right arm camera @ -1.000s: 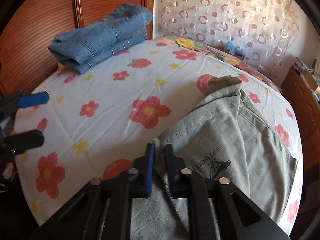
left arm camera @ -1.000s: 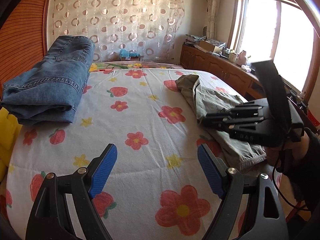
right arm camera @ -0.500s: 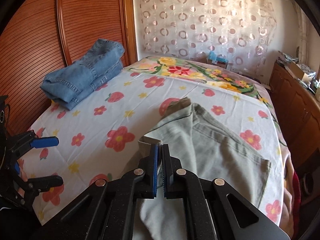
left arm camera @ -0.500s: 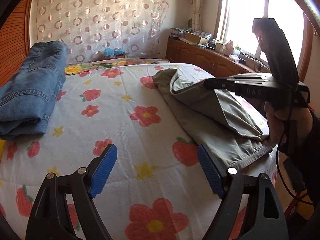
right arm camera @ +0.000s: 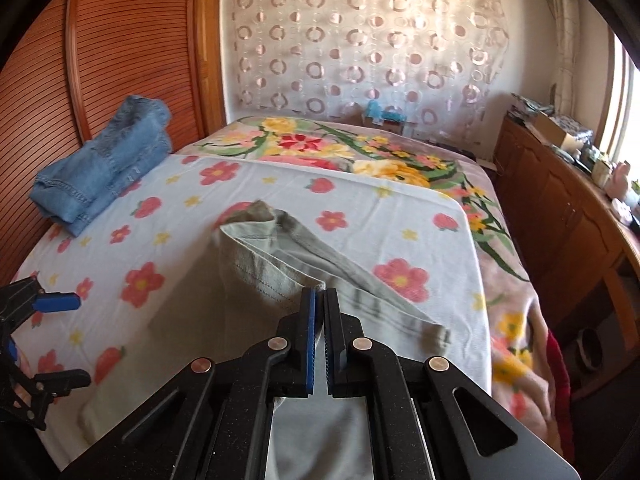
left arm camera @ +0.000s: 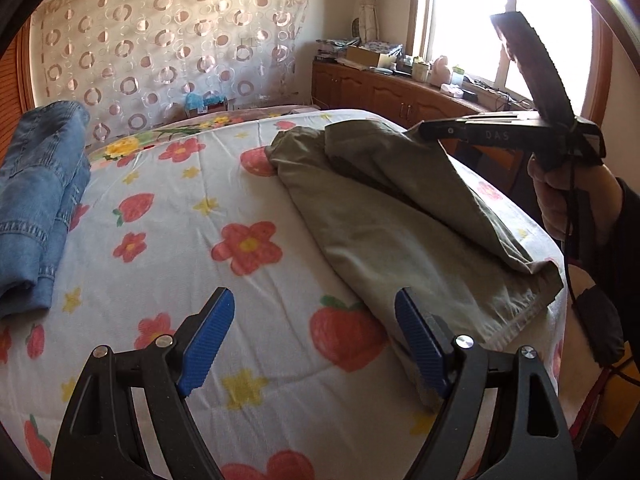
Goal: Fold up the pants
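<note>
Olive cotton: right gripper [right arm camera: 320, 300] is clamped on the khaki pants [right arm camera: 256, 260] edge and has lifted it off the floral bedsheet [right arm camera: 400, 208] versus a second ago, so the fold-over is underway. Left gripper [left arm camera: 312, 336] stays wide open, empty, pants hem just right of its fingers. Folded jeans [left arm camera: 36, 208] lie beyond, left.

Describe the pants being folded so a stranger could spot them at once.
On the bed's flowered sheet, look toward the window side. The grey-green pants lie there, one edge lifted by the right gripper; the folded jeans opposite are blue denim.
</note>
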The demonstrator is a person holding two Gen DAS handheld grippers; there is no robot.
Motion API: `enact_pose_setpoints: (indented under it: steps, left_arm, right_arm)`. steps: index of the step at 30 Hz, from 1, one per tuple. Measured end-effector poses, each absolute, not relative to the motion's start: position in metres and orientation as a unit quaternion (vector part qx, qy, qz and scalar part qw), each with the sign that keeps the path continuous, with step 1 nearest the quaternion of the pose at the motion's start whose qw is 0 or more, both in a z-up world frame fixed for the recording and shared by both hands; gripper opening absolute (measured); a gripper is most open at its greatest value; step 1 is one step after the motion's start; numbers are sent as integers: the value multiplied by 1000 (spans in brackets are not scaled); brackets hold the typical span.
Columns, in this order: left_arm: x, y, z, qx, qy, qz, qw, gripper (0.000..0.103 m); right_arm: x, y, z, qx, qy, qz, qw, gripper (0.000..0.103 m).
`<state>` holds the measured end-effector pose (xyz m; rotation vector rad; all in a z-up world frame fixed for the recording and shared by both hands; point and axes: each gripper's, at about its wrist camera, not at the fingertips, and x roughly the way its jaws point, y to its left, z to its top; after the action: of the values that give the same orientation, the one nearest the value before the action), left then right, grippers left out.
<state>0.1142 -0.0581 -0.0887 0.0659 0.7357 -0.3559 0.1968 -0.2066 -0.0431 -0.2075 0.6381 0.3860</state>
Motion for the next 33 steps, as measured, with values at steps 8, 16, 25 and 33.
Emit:
enact_pose_setpoints:
  steps: [8,16,25,33]
  left_arm:
    - [120,-70,-95,52,367,-175,912,83]
    - [120,-72,-101,54,376,-176,908,83]
    - [124,-71,-106,55,387,-174,904,83]
    - [125,-74,-110,53,400,-175,898,83]
  right_arm:
    - [214,-220,-50,-93,324,158,928,4]
    - [226,-231,-48,-75,314,126,938,4]
    - [233,-234,-55,-62,326,106,937,4]
    - [240,-242,-61,-23,346,117,931,25]
